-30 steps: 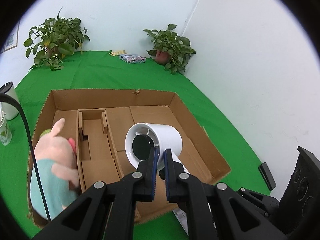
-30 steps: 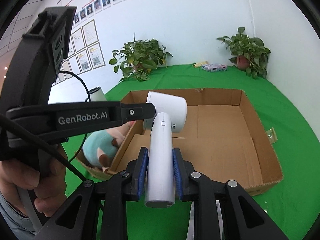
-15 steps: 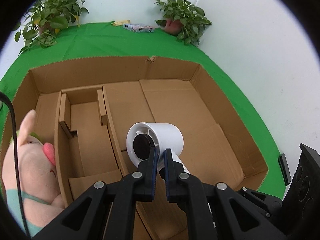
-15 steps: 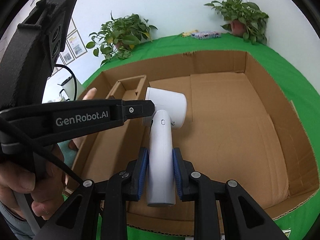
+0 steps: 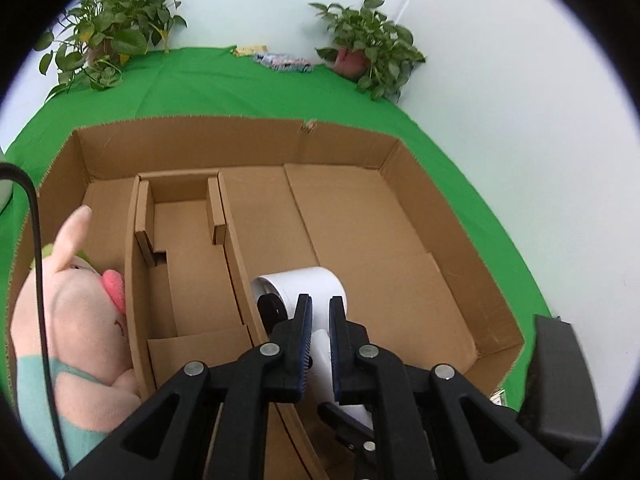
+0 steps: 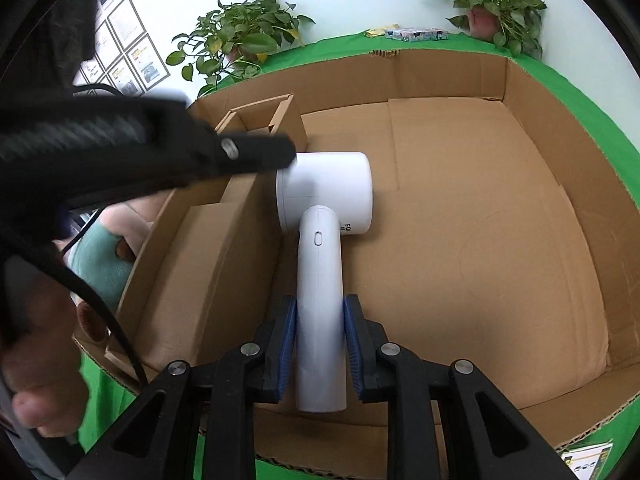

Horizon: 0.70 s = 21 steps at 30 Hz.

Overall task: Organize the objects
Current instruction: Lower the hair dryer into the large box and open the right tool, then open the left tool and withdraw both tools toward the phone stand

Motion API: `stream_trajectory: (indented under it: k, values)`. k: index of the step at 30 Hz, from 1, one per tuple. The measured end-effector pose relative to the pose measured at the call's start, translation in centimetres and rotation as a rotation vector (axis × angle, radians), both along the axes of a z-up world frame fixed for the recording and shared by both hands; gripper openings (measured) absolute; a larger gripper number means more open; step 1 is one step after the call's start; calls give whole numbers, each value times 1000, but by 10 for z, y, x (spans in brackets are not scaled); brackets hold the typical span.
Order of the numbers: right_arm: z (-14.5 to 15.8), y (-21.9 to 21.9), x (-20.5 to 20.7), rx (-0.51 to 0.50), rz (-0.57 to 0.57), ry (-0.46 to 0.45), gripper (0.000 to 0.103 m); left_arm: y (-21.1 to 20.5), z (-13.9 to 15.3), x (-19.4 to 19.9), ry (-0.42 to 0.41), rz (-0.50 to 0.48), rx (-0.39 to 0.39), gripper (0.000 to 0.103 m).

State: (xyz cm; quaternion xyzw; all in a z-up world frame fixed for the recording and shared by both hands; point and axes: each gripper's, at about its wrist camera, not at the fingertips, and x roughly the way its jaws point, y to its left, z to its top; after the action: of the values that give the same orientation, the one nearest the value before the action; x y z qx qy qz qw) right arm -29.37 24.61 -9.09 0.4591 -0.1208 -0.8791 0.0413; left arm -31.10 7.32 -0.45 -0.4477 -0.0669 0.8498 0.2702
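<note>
- Hair dryer (image 6: 324,216), white, lies inside the cardboard box (image 6: 560,184), straight ahead of the right jaws, its round head just beside the cardboard divider (image 6: 224,248) to its left.
- Right gripper (image 6: 320,344) has its jaws closed on the dryer's handle, blue pads pressed on both sides, the butt end of the handle sticking out toward the camera.
- Left gripper (image 5: 319,322) hangs over the dryer's head; its jaws stand a narrow gap apart, with white plastic showing between them. Whether they pinch anything I cannot tell.
- In the right wrist view the left gripper's tip (image 6: 256,152) reaches in from the left and meets the upper left edge of the dryer's head; it is blurred.
- Plush toy (image 5: 72,320), pink with a teal body, sits in the narrow compartment left of the left jaws, against the box's left wall.
- A small cardboard insert (image 5: 180,220) forms a middle compartment between the toy and the dryer.
- Box stands on a green worktop (image 5: 180,84); two potted plants (image 5: 104,36) stand far ahead of the jaws by the wall.
</note>
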Motion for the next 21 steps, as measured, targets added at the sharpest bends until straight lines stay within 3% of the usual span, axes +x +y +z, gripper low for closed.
stream_trajectory:
  k: [8,11,21]
  values:
    - [-1,-9,0,-8,50,-21,25,-15,5,11,24,28,-40,6]
    - [3,-11,3,-23,79,-4,33,-23,2,14,22,37,-59,6]
    - [7,2,-1,-19,58,3,33,-31,-12,31,16,15,-109,6]
